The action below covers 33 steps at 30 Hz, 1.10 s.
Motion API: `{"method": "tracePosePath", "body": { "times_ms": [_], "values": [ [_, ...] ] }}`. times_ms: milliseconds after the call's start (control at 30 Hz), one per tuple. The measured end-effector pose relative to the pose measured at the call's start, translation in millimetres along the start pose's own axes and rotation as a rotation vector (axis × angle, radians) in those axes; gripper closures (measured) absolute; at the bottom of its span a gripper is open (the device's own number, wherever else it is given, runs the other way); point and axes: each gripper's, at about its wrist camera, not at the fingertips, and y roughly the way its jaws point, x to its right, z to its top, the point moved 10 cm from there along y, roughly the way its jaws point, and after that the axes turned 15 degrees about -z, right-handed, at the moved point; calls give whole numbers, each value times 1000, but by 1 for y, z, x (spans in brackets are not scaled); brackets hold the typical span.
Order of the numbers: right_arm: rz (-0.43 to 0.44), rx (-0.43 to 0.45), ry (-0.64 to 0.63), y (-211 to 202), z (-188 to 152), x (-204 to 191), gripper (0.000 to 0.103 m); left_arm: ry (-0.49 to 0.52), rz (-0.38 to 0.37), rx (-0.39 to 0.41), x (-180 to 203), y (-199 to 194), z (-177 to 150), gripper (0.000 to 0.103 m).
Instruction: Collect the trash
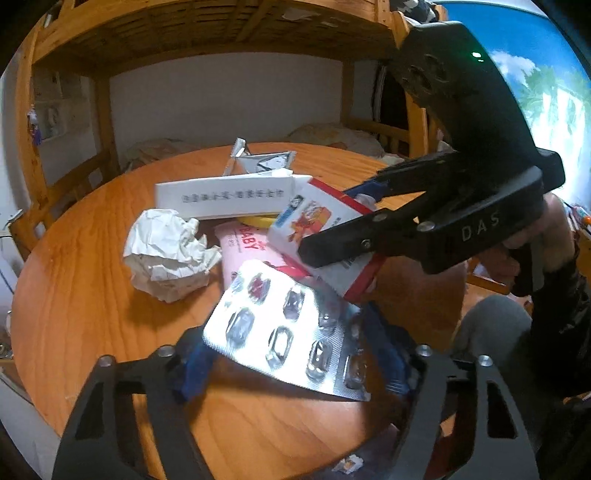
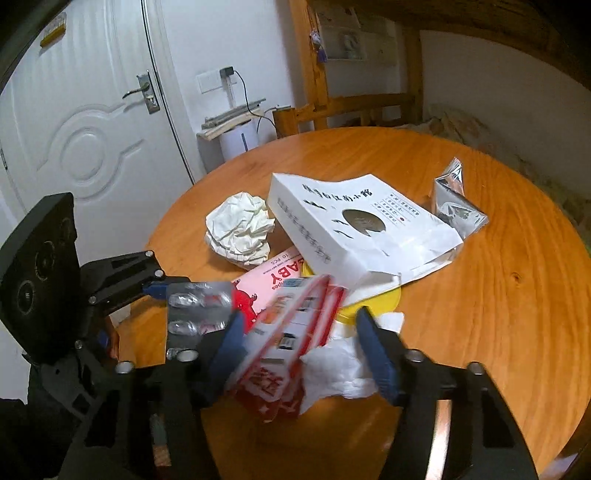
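Note:
My left gripper (image 1: pixel 291 354) is shut on a silver blister pack (image 1: pixel 291 332) and holds it above the round wooden table (image 1: pixel 85 295). The pack also shows in the right wrist view (image 2: pixel 197 306). My right gripper (image 2: pixel 299 336) stands wide around a red and white carton (image 2: pixel 291 332); the carton is blurred and only the left finger seems to touch it. From the left wrist view the right gripper (image 1: pixel 354 225) has the carton (image 1: pixel 317 229) between its fingers. A crumpled paper ball (image 1: pixel 166 251), a white paper bag (image 2: pixel 354 225), a pink BABY pack (image 2: pixel 269 284) and a foil pouch (image 2: pixel 454 203) lie on the table.
A yellow lid (image 2: pixel 373 302) lies under the bag, and white tissue (image 2: pixel 340 369) lies under my right gripper. A wooden bunk bed (image 1: pixel 221 29) stands behind the table. A white door (image 2: pixel 85 122) and a white bin (image 2: pixel 240 140) are to the left.

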Motion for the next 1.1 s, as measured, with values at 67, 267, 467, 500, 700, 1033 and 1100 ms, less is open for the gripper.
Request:
{"method": "tracePosePath", "body": {
  "times_ms": [67, 267, 467, 500, 700, 1033, 1100],
  "values": [
    [-10, 14, 10, -4, 0, 3, 55, -21, 18, 17, -5, -2, 1, 48],
    [-28, 57, 54, -15, 5, 15, 65, -68, 10, 55, -10, -13, 2, 71],
    [-20, 103, 83, -27, 8, 21, 78, -83, 1, 82, -9, -24, 3, 95],
    [-16, 115, 90, -31, 10, 22, 80, -82, -3, 89, -8, -25, 4, 96],
    [-16, 171, 133, -46, 18, 31, 81, -88, -2, 98, -16, -23, 9, 96],
    [-36, 230, 186, -59, 22, 46, 81, -105, -10, 150, -15, -42, 15, 96],
    [-35, 246, 188, -62, 22, 48, 81, -109, -19, 159, -17, -45, 16, 96]
  ]
}}
